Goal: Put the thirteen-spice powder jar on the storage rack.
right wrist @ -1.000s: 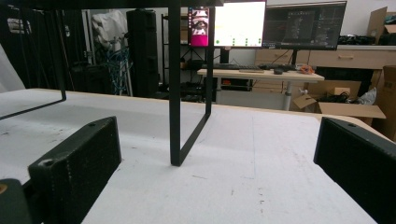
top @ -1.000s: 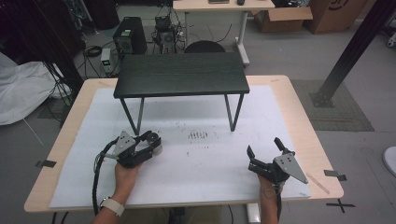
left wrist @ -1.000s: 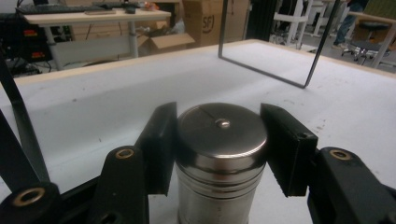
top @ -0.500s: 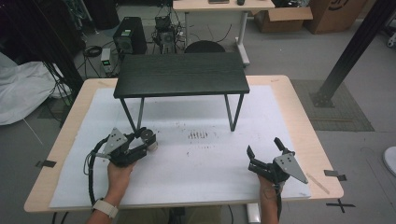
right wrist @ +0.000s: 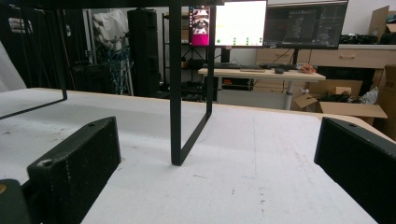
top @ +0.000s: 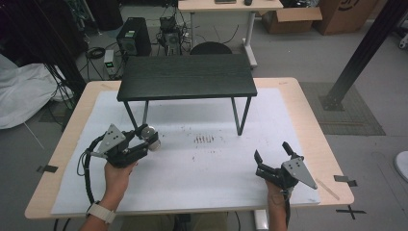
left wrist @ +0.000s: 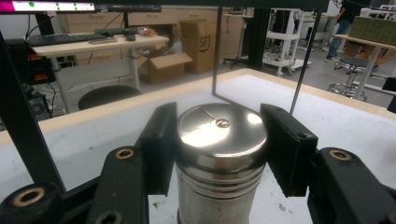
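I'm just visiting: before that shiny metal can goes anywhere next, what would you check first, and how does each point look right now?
1. Left tool clamped on the metal shaker, pads on both sides: ok.
2. Shaker upright: ok.
3. Shaker lifted off the white mat: cannot tell.
4. Top of the black shelf bare: ok.
5. Right tool open, holding nothing, apart from the shaker: ok.

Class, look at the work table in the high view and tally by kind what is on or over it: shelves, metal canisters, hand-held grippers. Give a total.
Black shelf: 1
Metal canister: 1
Grippers: 2, left gripper shut on the canister, right gripper open
Total: 4
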Demonstrator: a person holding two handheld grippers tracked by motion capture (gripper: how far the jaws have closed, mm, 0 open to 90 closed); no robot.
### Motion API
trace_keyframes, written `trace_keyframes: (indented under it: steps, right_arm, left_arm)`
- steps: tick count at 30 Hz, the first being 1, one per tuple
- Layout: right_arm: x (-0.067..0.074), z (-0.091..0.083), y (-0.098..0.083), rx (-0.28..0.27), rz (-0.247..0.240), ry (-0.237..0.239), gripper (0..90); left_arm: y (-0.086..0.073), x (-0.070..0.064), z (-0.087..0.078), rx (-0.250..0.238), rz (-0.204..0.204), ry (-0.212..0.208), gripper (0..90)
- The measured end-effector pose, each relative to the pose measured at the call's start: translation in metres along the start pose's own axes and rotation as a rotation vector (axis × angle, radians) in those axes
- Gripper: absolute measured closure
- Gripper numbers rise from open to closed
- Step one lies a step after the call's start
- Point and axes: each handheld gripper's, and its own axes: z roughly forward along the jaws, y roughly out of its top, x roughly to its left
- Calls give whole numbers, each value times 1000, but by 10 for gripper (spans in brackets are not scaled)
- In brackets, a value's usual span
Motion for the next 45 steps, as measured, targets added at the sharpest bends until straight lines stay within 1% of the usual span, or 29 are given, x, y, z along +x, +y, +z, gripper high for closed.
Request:
trace_keyframes:
  steps: [3, 13, 21, 26, 30, 45]
  right_arm:
    - [0, 0, 0, 0, -1, 0, 1]
    - [0, 0, 0, -1, -1, 0, 2]
    - [0, 0, 0, 1, 3, 2, 2]
    - [0, 0, 0, 0, 3, 1, 2]
    - [0, 0, 0, 0, 2, 1, 2]
    - [-1, 0, 0, 1, 3, 3, 2]
  left_arm:
    - [5, 0, 0, 1, 5, -4, 491]
    - [23, 0, -1, -11, 3, -29, 491]
    - [41, 1, -1, -38, -22, -51, 491]
    - [53, 2, 0, -39, -11, -57, 491]
    - [61, 3, 2, -54, -17, -64, 491]
    - [93, 2, 11, -86, 0, -88, 491]
